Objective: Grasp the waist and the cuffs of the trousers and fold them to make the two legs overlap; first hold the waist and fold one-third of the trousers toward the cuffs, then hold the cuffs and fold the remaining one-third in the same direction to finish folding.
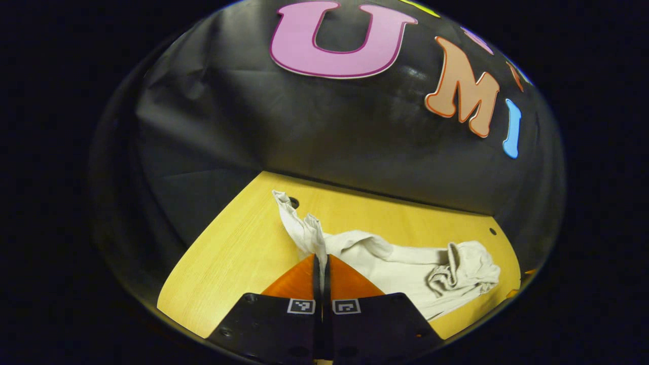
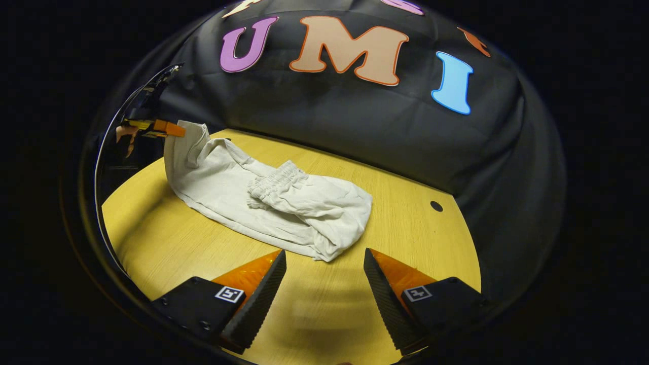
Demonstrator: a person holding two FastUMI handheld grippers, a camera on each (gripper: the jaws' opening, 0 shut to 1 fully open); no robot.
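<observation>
Left gripper [image 1: 321, 263] pinched tight on the cuffs [image 1: 310, 233] — both fingers meeting on a raised peak of pale cloth just ahead of the tips. From that pinch, trousers [image 1: 405, 268] running away to the right of the fingers across the yellow table [image 1: 238, 253], ending in a bunched fold at the far right. In the right gripper view, same left gripper [image 2: 162, 128] seen far off at upper left, cuff end lifted clear of the table.

Right gripper [image 2: 324, 263] spread wide, holding nothing, hovering over bare table. Directly ahead of its tips, just beyond them, the doubled-over end of the trousers [image 2: 284, 208], with the gathered waist [image 2: 276, 185] lying on top, already folded toward the cuffs.

Long axis: from near the right fingertips diagonally away to upper left, up to the held cuffs. Likely remaining step — carrying the cuffs along that axis toward the right gripper, over the folded waist. Left nearer the cuffs, already gripping; right nearer the fold.
</observation>
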